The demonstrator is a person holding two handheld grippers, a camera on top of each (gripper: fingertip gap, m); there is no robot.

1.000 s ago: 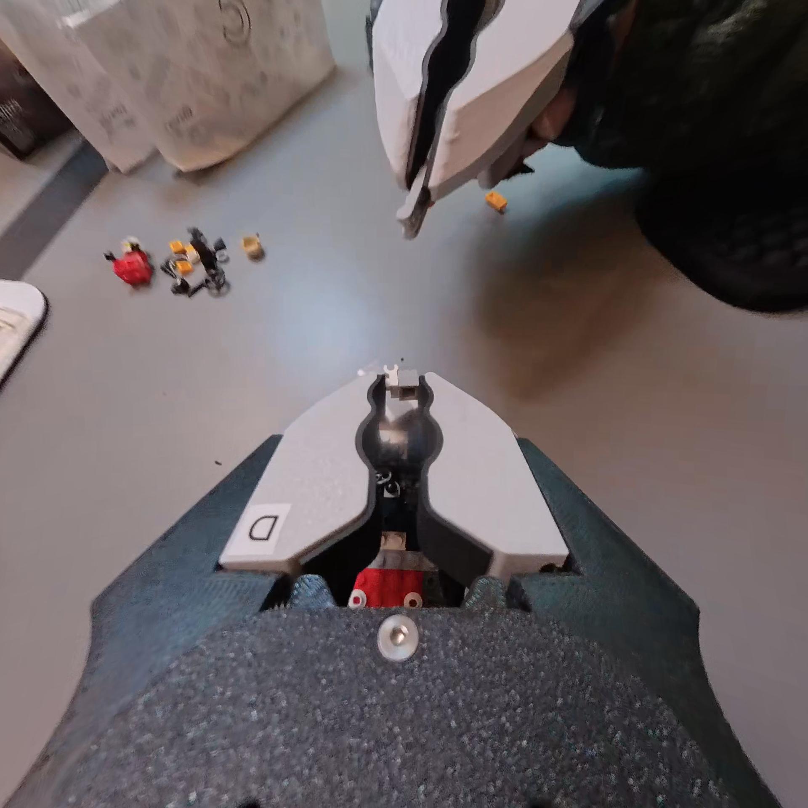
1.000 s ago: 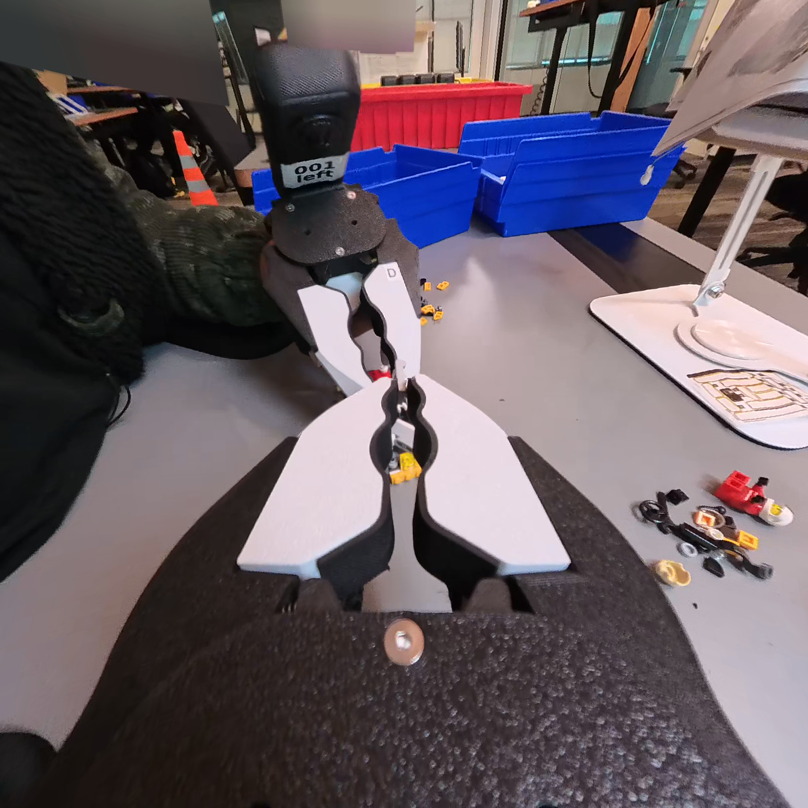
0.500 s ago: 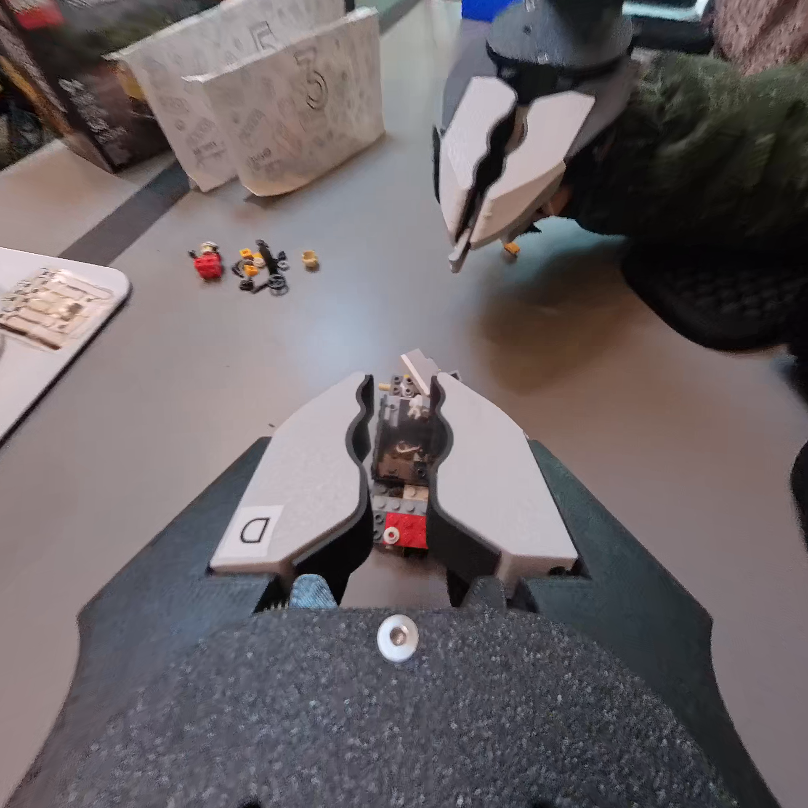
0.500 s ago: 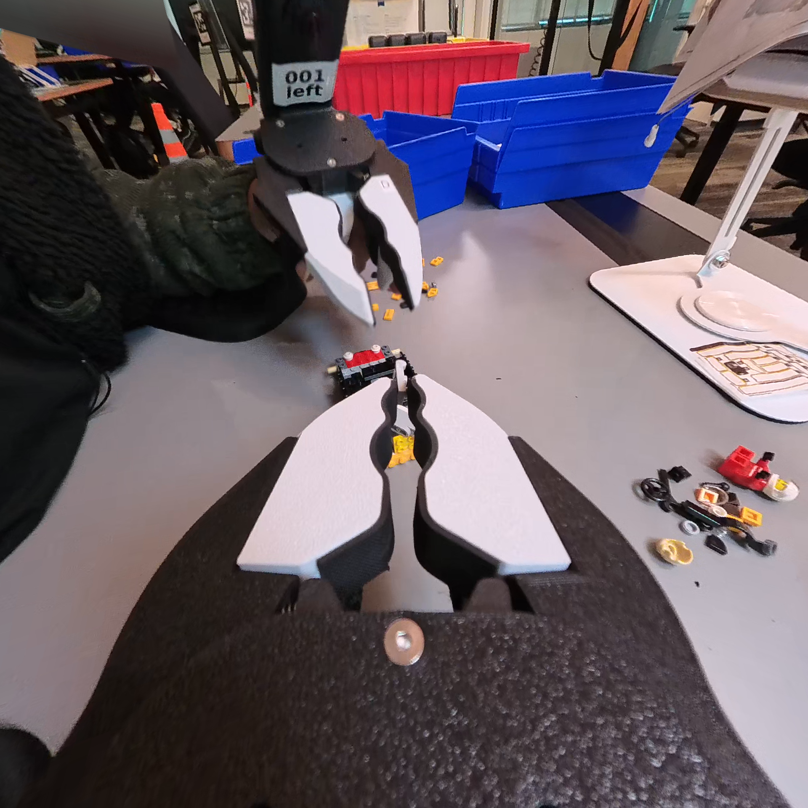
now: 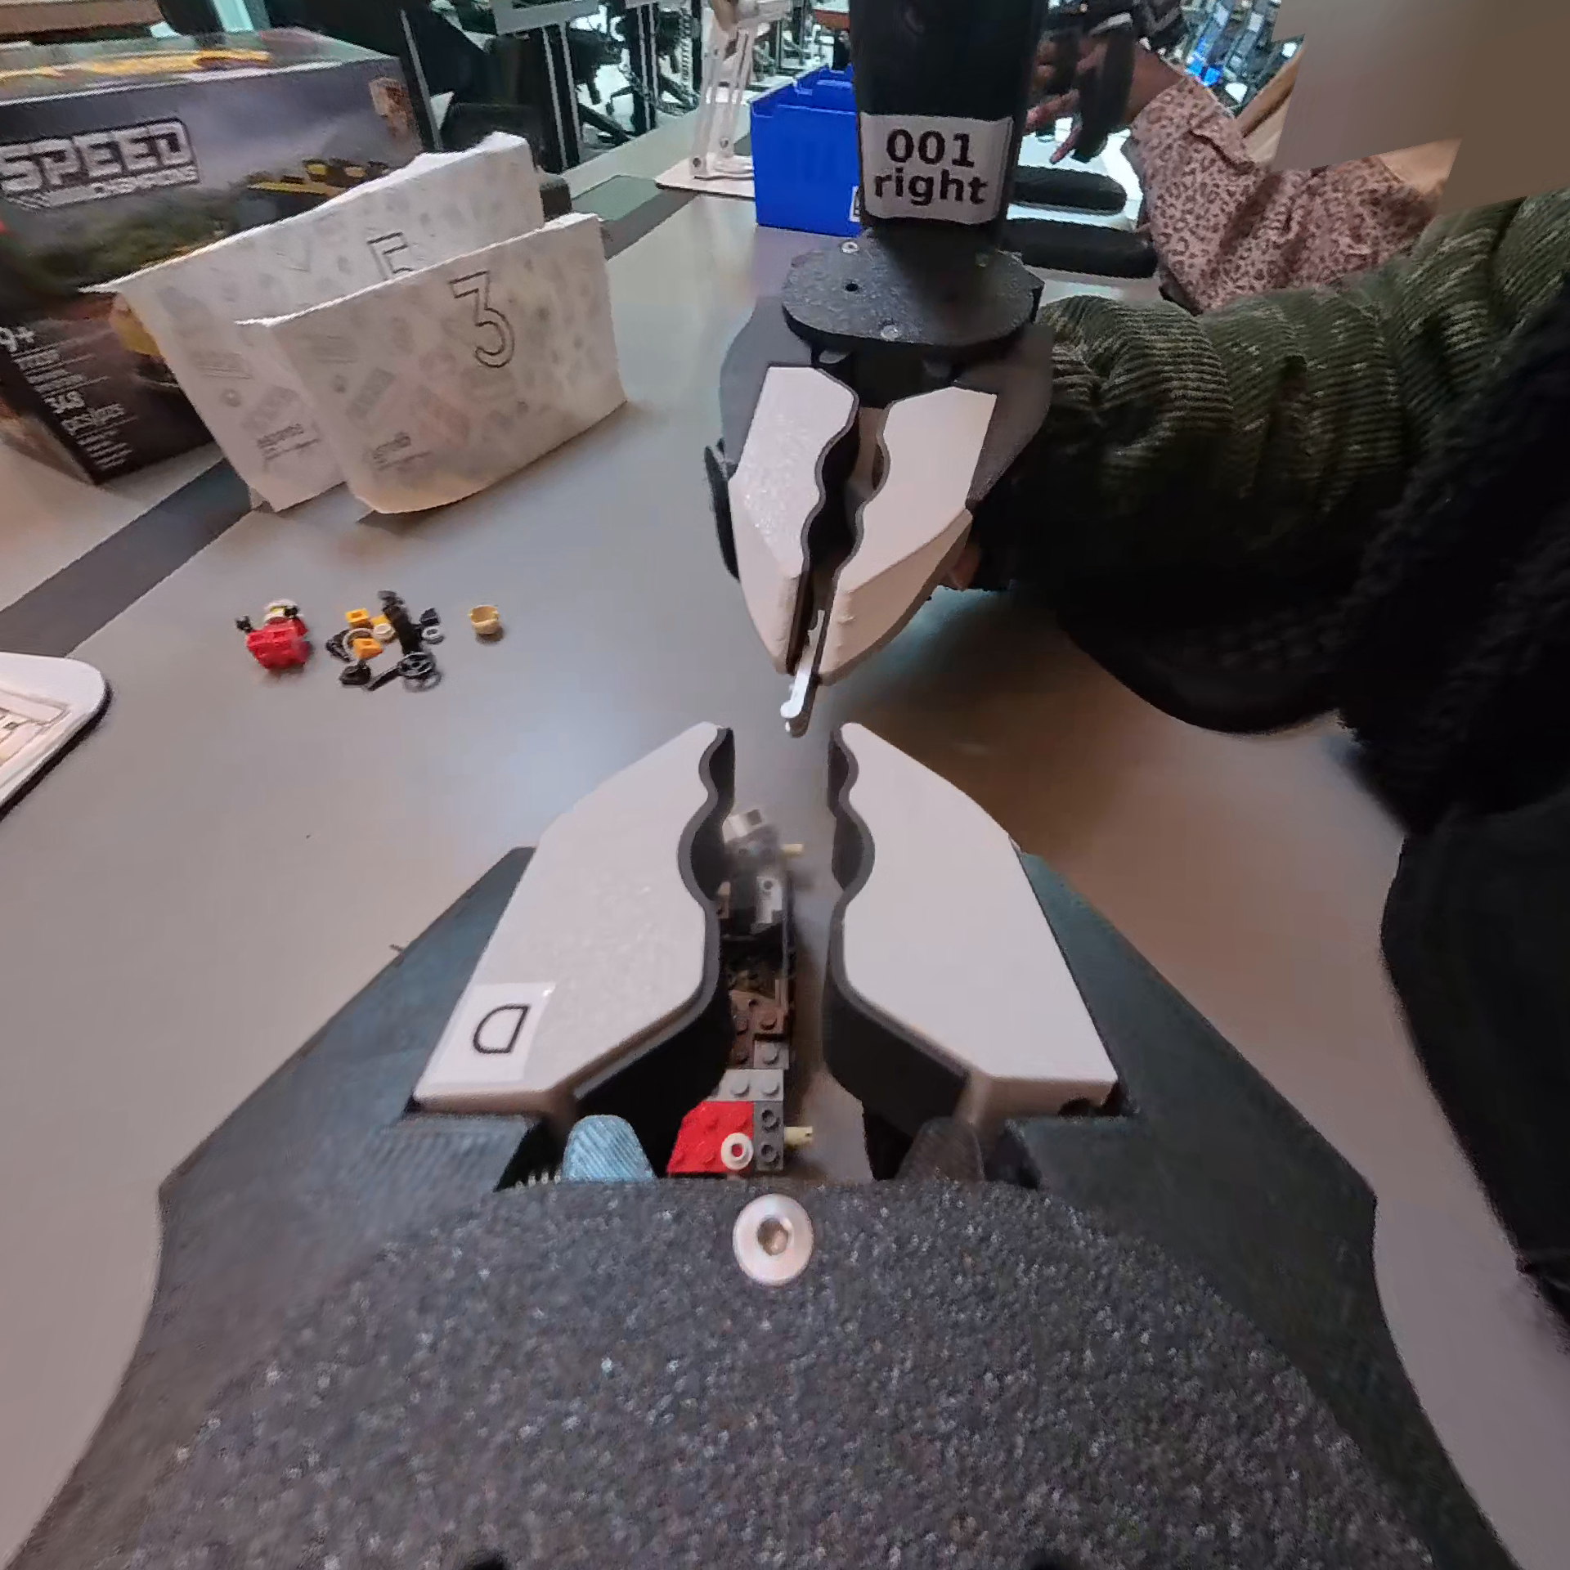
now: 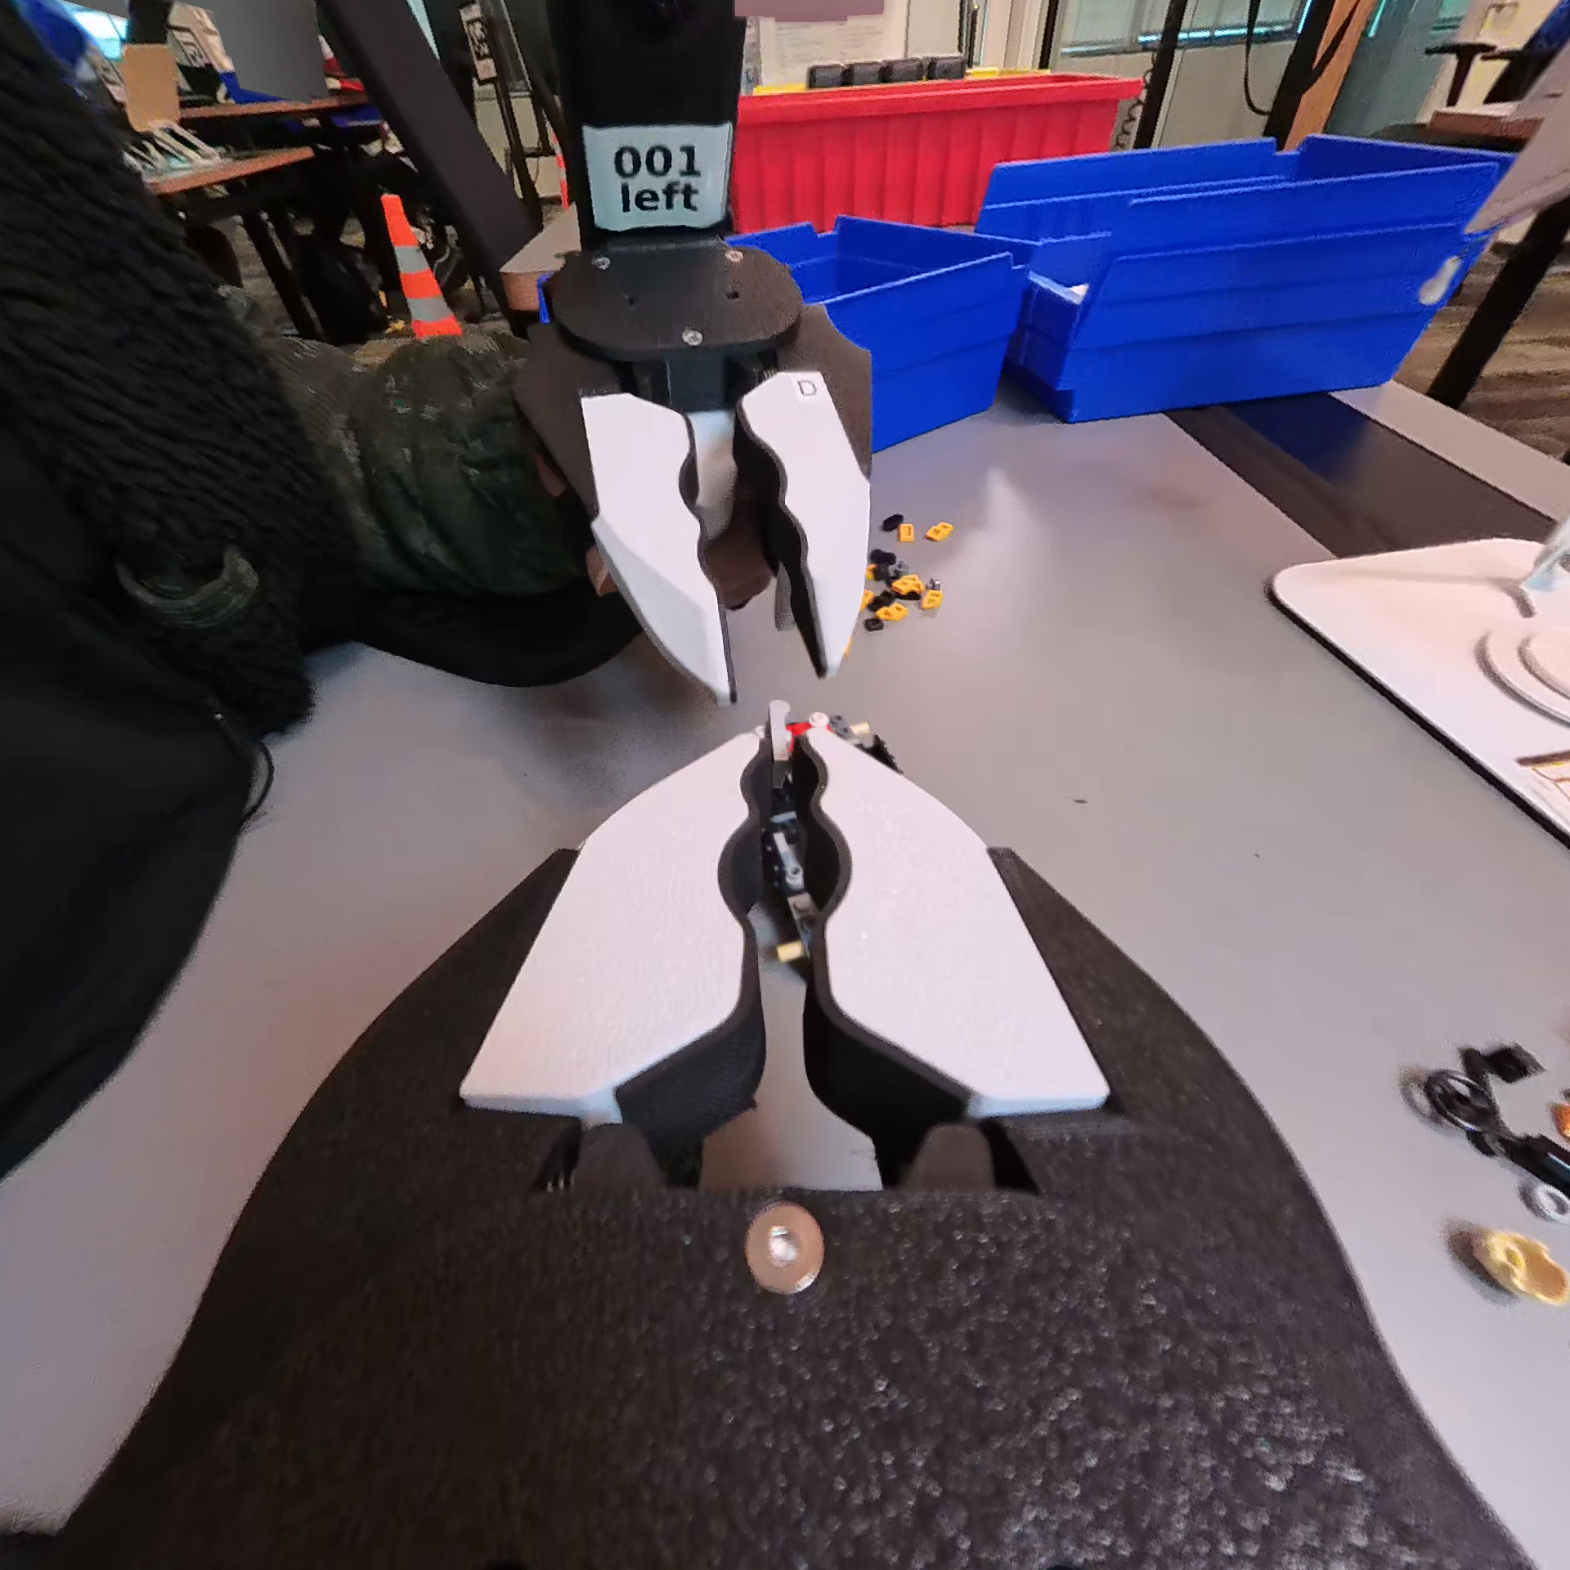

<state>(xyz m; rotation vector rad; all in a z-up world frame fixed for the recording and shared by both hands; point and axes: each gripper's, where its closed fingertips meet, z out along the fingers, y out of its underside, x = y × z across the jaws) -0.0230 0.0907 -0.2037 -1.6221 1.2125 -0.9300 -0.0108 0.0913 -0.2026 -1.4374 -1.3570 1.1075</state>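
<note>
Grey table [image 5: 255, 849] is carrying a brick model [image 5: 752, 1002] between the released left fingers [image 5: 629, 849], while the right gripper [image 5: 803, 680] is pinching a white piece [image 5: 799, 701] above it, positioned for fitting.

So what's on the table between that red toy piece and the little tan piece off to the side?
In the left wrist view, a small cluster of black and orange bits lies between the red piece and the tan piece.

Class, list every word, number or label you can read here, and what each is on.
I won't quote writing; these bear it:
White label, right tool handle.
White label, left tool handle.
White sticker, left tool finger.
Two white paper bags, far left.
Dark box behind them.
</note>
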